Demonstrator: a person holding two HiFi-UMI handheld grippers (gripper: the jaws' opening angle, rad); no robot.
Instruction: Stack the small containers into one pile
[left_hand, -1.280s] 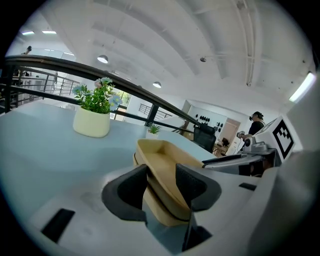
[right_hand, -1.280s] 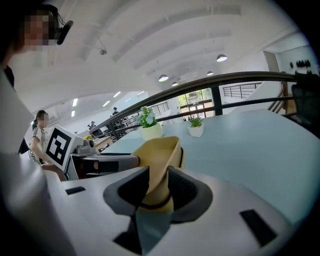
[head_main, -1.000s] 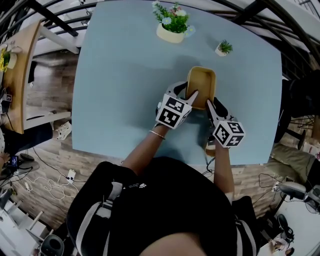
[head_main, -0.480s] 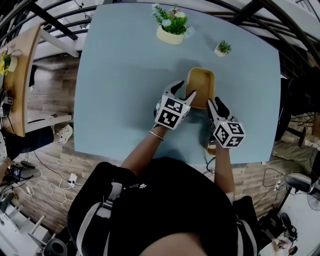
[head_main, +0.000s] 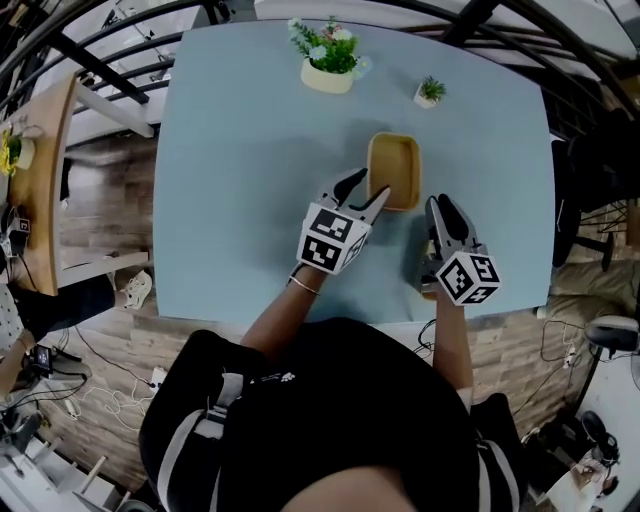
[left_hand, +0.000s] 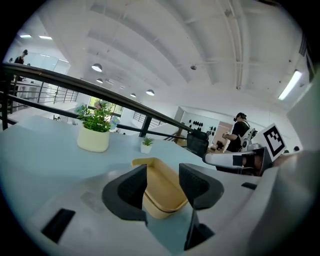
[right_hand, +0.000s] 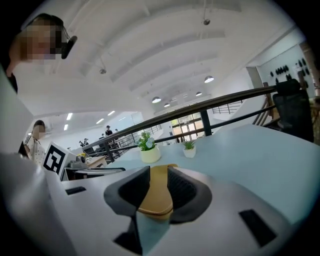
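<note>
Stretching across most of the head view, the blue table (head_main: 230, 150) carries everything else. The left gripper (head_main: 368, 186) hangs over its middle with its jaws spread apart and nothing clamped between them. A second ago one of its fingers lay on the rim of the yellow tub (head_main: 393, 168); now the gripper has drawn back, and its fingertips sit just beside the tub's near left corner. In the left gripper view the tub's near end shows in the gap between the jaws, lying flat on the table, open side up.

The right gripper (right_hand: 159, 172) has also pulled away: a second ago its tip was right at the tub's near right corner, and now it stands apart from the tub, nearer the table's right front edge. Its jaws are drawn in on the wall of a second tub (right_hand: 156, 195), the same yellow, which fills the narrow gap between them.

At the far edge of the table stand the big plant pot (head_main: 327, 72) with green leaves and pale flowers and, to its right, the small plant pot (head_main: 429, 93), both well apart from the tub, as before
</note>
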